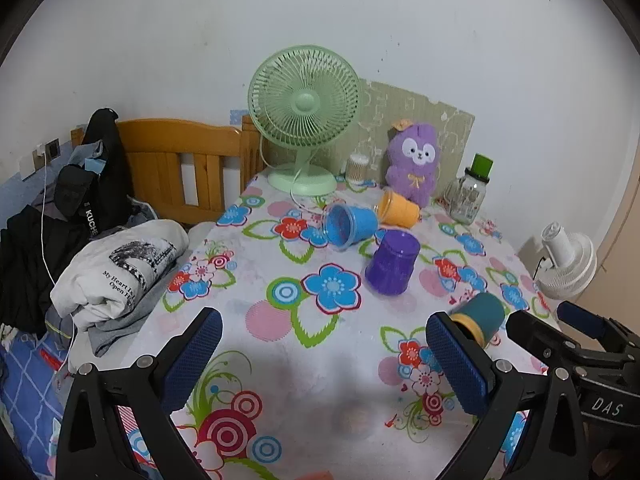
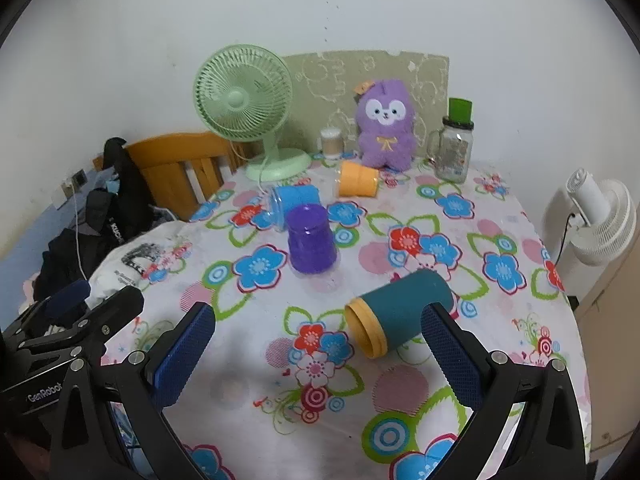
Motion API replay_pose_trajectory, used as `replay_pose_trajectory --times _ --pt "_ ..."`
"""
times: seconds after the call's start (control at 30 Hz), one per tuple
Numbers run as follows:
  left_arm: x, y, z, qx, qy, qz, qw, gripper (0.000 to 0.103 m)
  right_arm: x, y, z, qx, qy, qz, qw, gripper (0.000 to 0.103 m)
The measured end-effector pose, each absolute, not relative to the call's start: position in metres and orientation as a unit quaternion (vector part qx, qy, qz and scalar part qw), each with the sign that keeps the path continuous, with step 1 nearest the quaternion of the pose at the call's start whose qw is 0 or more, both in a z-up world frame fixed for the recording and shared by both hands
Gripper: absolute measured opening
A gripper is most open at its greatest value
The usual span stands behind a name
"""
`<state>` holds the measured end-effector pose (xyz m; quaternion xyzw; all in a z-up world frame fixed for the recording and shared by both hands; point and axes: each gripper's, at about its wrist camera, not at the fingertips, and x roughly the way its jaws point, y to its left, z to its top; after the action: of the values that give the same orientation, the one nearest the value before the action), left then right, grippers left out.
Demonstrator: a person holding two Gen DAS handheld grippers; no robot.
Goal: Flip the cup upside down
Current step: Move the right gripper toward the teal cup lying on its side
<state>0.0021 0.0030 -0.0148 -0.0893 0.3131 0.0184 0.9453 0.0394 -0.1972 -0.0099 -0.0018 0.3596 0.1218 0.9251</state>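
Observation:
Several cups are on the flowered tablecloth (image 1: pixel 304 364). A teal cup with a yellow rim (image 2: pixel 396 312) lies on its side just ahead of my right gripper (image 2: pixel 320 332), which is open and empty; the cup also shows in the left wrist view (image 1: pixel 480 318). A purple cup (image 1: pixel 393 262) (image 2: pixel 312 239) stands upside down mid-table. A blue cup (image 1: pixel 349 226) (image 2: pixel 294 204) and an orange cup (image 1: pixel 398 208) (image 2: pixel 357 180) lie on their sides behind it. My left gripper (image 1: pixel 324 340) is open and empty over the near table.
A green desk fan (image 1: pixel 304 116), a purple plush toy (image 1: pixel 414 162), a cotton-swab jar (image 1: pixel 356 168) and a glass jar with a green lid (image 1: pixel 470 192) stand along the back. Folded clothes (image 1: pixel 120 268) and a wooden bed frame (image 1: pixel 180 160) are left; a white fan (image 2: pixel 600 216) right.

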Motion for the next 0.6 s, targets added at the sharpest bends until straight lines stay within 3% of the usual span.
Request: replay_pose_trajectory --times 0.6 --pt "0.061 -0.026 -0.059 -0.054 0.377 -0.011 0.924 0.103 0.084 -0.239 -0.056 0.034 0.418 0.043 0.907 0.103"
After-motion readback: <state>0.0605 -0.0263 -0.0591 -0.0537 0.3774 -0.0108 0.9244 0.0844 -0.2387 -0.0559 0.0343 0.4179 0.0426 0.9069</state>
